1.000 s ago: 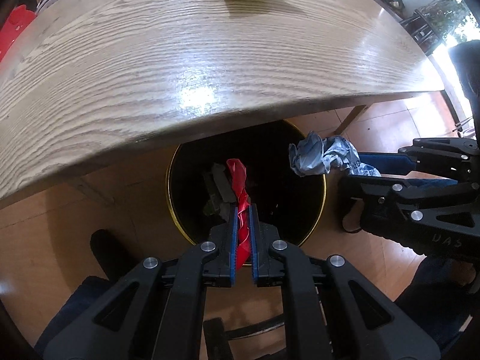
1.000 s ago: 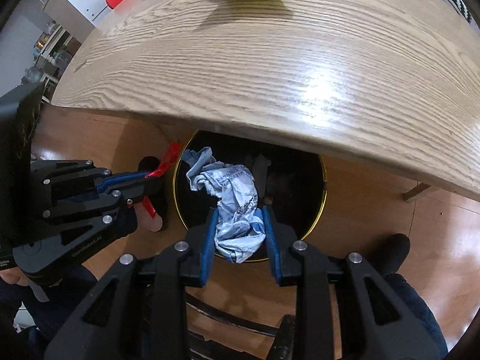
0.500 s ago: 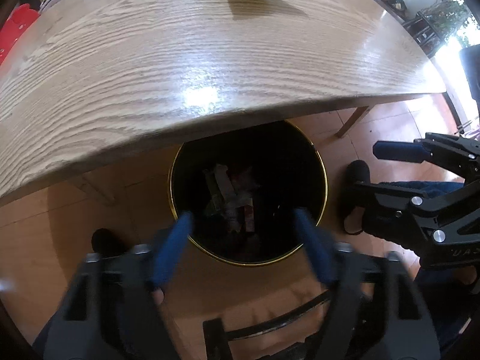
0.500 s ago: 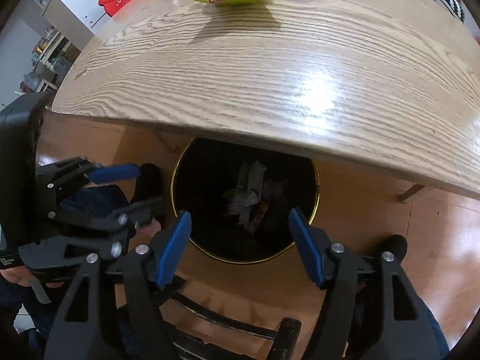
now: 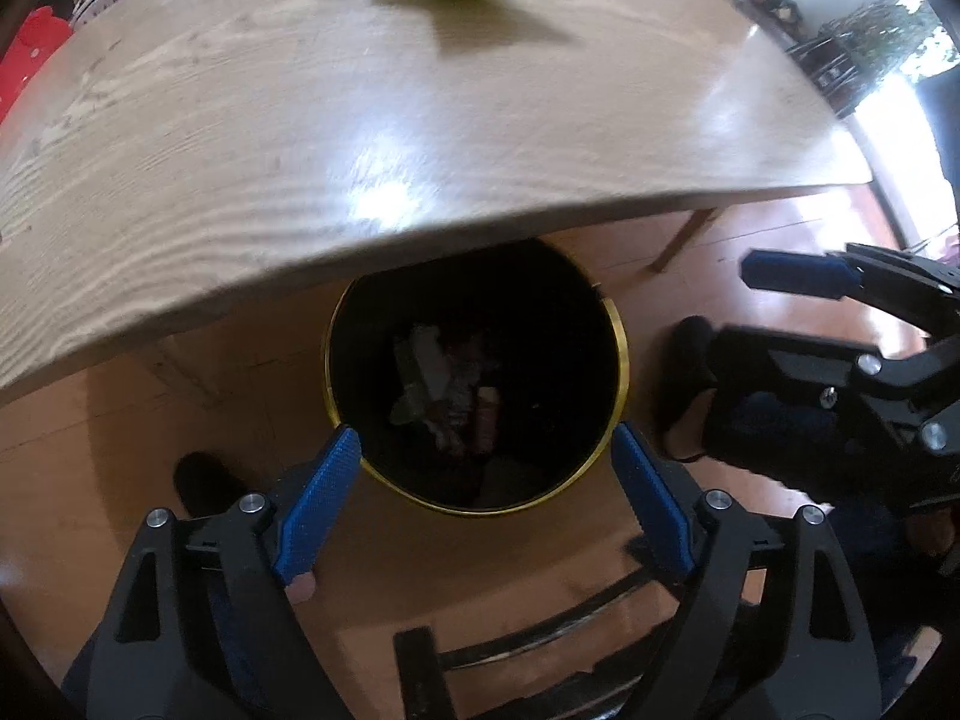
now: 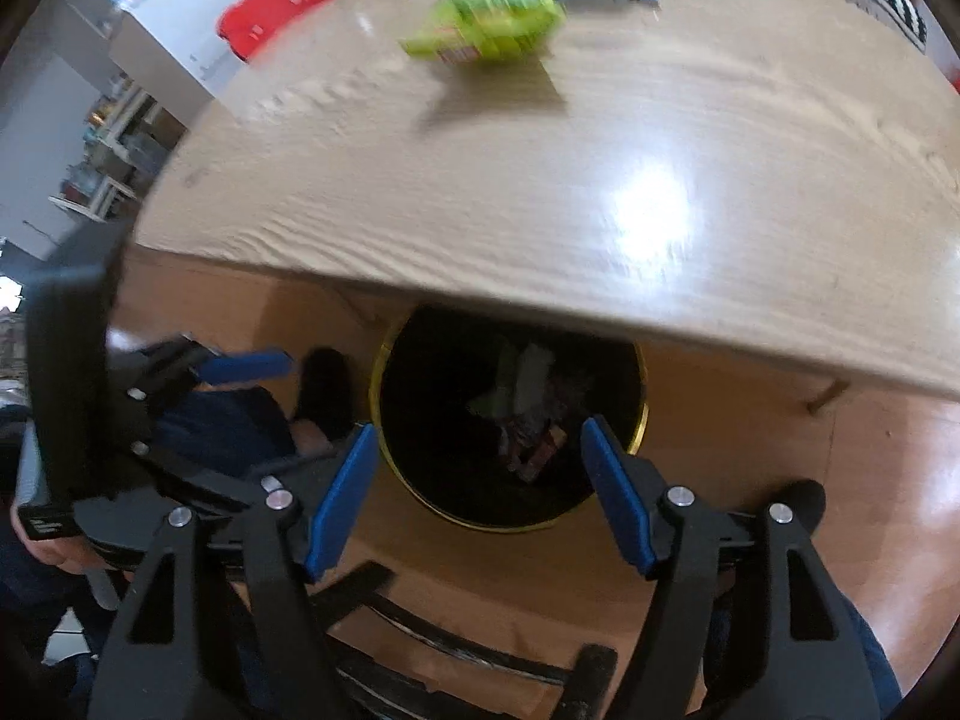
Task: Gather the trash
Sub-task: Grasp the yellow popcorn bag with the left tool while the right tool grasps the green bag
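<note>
Above the one gold-rimmed bin [image 5: 618, 324], left gripper [image 5: 486, 450] and right gripper [image 6: 477, 447] gape empty, jaws just opened; the red strip and crumpled wrapper held a second ago are gone (bin's trash [image 5: 444, 390] heaped inside). One green packet [image 6: 486, 30] lies on the table [image 5: 240, 150].

table edge hides bin [image 5: 621, 360] far rim | bin contents [image 6: 528, 420] dark, perhaps wrappers
</note>
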`<state>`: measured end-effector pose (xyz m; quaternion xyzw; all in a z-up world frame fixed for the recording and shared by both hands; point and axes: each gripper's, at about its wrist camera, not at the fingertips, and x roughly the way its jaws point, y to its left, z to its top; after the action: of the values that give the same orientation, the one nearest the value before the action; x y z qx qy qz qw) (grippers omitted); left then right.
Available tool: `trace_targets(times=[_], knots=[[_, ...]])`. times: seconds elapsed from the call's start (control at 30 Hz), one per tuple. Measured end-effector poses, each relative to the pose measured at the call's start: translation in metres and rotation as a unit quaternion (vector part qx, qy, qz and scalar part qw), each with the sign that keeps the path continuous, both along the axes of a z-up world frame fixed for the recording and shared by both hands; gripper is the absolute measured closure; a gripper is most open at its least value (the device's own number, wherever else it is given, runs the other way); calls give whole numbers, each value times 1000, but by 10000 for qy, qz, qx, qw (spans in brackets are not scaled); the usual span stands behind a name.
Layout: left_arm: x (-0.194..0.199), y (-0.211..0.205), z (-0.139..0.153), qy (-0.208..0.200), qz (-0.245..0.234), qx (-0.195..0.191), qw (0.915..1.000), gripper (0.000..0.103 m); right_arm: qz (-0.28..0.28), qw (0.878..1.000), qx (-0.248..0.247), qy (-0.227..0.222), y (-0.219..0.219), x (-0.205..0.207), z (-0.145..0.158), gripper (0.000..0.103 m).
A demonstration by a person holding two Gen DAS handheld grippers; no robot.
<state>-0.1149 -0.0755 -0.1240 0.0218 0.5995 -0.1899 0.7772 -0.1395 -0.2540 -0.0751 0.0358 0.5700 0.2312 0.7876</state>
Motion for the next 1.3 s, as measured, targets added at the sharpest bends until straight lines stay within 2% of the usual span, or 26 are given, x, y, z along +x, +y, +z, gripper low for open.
trace_targets(times=[0.17, 0.23, 0.33, 0.4, 0.57, 0.7, 0.83, 0.93, 1.0, 1.1, 1.17, 1.27, 1.3], knots=[[-1, 6, 35, -381, -68, -335, 9987, 20, -26, 9976, 519, -466, -11, 0, 43, 27], [1, 11, 46, -530, 15, -419, 9977, 20, -187, 9957, 534, -732, -18, 7, 58, 22], [16, 14, 63, -759, 278, -546, 9952, 20, -382, 9937, 495, -928, -23, 22, 72, 22], [27, 12, 74, -868, 407, -686, 9930, 19, -503, 9920, 548, -1022, -27, 40, 82, 21], [62, -1, 94, -1234, 728, -737, 9869, 10, -775, 9879, 690, -1155, -30, 100, 102, 20], [100, -4, 93, -1242, 1021, -786, 9839, 9, -913, 9869, 966, -918, -32, 151, 96, 20], [131, -4, 79, -1224, 1223, -706, 9824, 9, -829, 9887, 1188, -385, -24, 199, 71, 21], [148, -3, 68, -1092, 1429, -789, 9805, 9, -836, 9887, 1236, -141, -19, 219, 54, 25], [159, -6, 64, -999, 1512, -987, 9785, 9, -835, 9881, 1293, 5, -19, 231, 44, 29], [168, -16, 58, -987, 1528, -974, 9785, 9, -780, 9877, 1346, 183, -16, 242, 34, 39], [172, -21, 53, -920, 1477, -927, 9804, 9, -746, 9887, 1286, 202, -13, 245, 30, 42], [178, -23, 45, -807, 1547, -1055, 9790, 9, -665, 9886, 1325, 265, -8, 251, 26, 51], [179, -24, 46, -881, 1550, -1044, 9784, 9, -634, 9889, 1320, 268, -6, 252, 25, 56]])
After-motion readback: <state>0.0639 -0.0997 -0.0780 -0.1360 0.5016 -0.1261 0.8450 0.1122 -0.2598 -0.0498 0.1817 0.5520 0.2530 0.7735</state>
